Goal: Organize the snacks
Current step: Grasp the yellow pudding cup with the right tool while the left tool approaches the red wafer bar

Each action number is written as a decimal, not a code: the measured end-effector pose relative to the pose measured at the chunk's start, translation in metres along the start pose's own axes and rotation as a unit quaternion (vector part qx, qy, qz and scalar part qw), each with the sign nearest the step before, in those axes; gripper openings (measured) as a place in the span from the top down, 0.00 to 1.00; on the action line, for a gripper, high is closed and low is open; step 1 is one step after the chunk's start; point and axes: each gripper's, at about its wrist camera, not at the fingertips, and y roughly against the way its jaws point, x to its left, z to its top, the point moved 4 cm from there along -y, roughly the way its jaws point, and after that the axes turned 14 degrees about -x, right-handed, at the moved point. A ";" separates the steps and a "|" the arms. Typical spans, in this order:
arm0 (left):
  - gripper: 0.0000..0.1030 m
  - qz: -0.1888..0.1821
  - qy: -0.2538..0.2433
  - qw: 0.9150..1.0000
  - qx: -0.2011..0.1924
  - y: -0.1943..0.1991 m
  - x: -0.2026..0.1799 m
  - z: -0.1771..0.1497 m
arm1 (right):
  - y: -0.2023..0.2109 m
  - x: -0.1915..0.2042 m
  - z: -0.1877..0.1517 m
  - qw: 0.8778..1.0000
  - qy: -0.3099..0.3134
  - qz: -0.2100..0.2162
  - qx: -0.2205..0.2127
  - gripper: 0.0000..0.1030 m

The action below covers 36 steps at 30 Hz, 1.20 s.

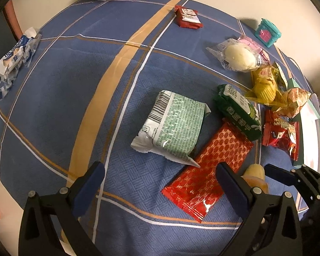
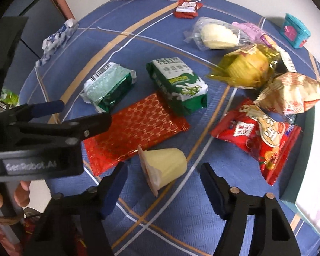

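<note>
Nearest my right gripper (image 2: pixel 163 188) lies the pale jelly cup (image 2: pixel 163 169), tipped on its side on the blue checked tablecloth (image 2: pixel 177 219), its sealed lid end toward me and its narrow base pointing away. My fingers stand apart on either side of it, not yet touching (no pad presses on the plastic that I can see), so nothing is held. Its rim just overlaps the corner of the flat red patterned packet (image 2: pixel 136 128).

I judge the cup light, smooth and rather slippery, with thin walls that would dent under a hard squeeze. Its taper means a grip near the narrow base could squirt it out; I would take it across the wider body close behind the lid flange, and close gently.

My left gripper (image 1: pixel 160 181) hangs wide open and empty above the cloth, close to the pale green biscuit pack (image 1: pixel 175 125) lying barcode up, with one finger over the red packet.
</note>
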 end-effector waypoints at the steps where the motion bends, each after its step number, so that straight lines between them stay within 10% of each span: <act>1: 0.00 0.001 0.000 1.000 0.001 0.001 -0.003 -0.001 | -0.005 -0.003 0.002 1.000 0.001 0.000 0.002 0.37; 12: 0.00 -0.003 -0.007 1.000 0.008 -0.002 -0.006 -0.001 | -0.027 -0.008 0.021 1.000 -0.008 0.001 0.000 0.56; 36: 0.04 -0.029 -0.090 0.995 0.029 -0.013 -0.080 -0.006 | -0.018 -0.086 0.003 0.990 -0.132 -0.033 0.022 0.61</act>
